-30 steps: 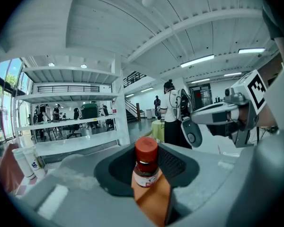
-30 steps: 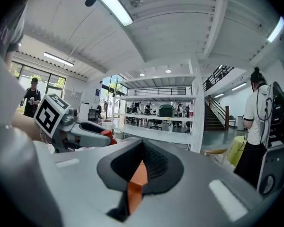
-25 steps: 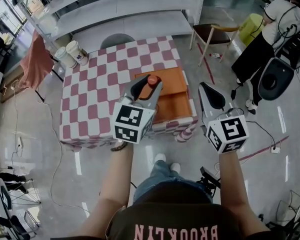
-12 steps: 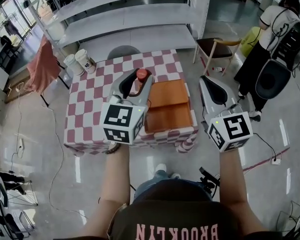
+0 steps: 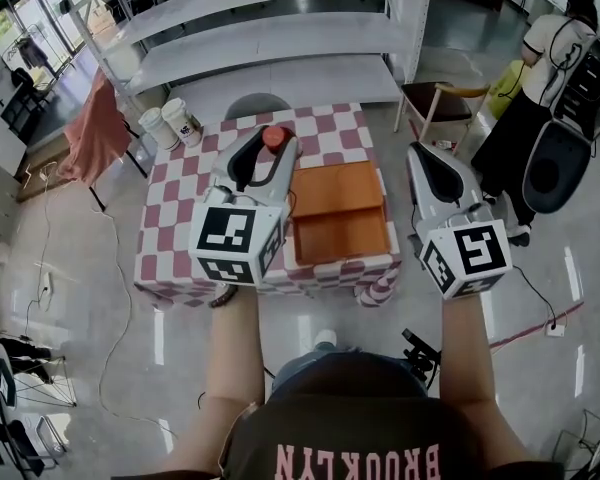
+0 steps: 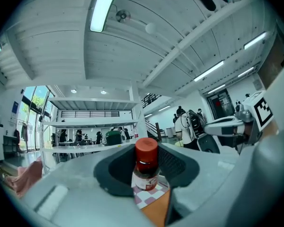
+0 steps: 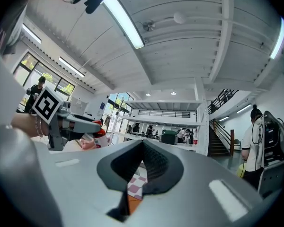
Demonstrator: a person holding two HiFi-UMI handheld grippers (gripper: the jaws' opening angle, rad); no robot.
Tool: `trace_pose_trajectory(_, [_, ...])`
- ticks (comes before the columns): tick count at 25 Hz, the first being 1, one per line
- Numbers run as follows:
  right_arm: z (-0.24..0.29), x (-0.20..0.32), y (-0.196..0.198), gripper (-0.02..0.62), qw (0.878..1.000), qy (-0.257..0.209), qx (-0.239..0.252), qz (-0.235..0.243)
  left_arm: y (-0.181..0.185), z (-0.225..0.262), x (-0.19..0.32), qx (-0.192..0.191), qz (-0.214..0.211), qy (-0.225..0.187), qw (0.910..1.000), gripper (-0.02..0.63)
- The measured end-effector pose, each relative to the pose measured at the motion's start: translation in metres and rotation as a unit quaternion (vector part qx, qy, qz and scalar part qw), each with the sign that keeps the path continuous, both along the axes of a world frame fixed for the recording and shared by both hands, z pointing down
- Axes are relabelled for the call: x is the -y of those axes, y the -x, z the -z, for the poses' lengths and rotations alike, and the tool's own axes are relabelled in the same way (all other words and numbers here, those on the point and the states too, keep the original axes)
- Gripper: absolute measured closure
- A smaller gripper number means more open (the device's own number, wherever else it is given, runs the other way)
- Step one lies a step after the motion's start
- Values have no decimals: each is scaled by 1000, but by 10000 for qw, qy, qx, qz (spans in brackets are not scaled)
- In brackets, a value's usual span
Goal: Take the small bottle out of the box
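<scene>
Your left gripper is clamped on the small bottle, pads pressing its sides, and it sits upright between them. It's a stubby bottle with a red-orange cap, a clear neck, dark contents and a pale label whose print is too small to read. In the head view the cap shows over the red-and-white checked table, just left of the open orange box, so the bottle is up in the air and clear of the box. Your right gripper has its jaws together on nothing, held off the table's right edge over the floor. Both forearms reach straight ahead, roughly level, marker cubes facing you. Your shirt reads BROOKLYN across the chest.
</scene>
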State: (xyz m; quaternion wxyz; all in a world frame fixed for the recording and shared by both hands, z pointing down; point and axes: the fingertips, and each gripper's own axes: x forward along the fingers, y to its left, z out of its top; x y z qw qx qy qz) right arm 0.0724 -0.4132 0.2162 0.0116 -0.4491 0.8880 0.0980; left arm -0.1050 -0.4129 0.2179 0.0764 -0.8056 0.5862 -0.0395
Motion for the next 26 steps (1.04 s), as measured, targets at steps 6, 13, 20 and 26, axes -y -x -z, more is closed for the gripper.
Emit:
trace_pose_trajectory(6, [12,-2,2,595,9998,-178,-16,-34,8,11,-7,-68,106,-209,9997,459])
trace_pose_trajectory(13, [20,-6,0,595,9996,-244,57,-137,18,27,-15,-191,238,-445,9985,459])
trace_pose_trajectory(20, [21,-12,-3,595,9995,-259,50,-162,22,32,-22,-256,301,-547,9977,459])
trace_pose_trajectory(26, [20,-15,-2,595,9996,-242,102,-105,19,32,-24,-235,283,-561,9977,459])
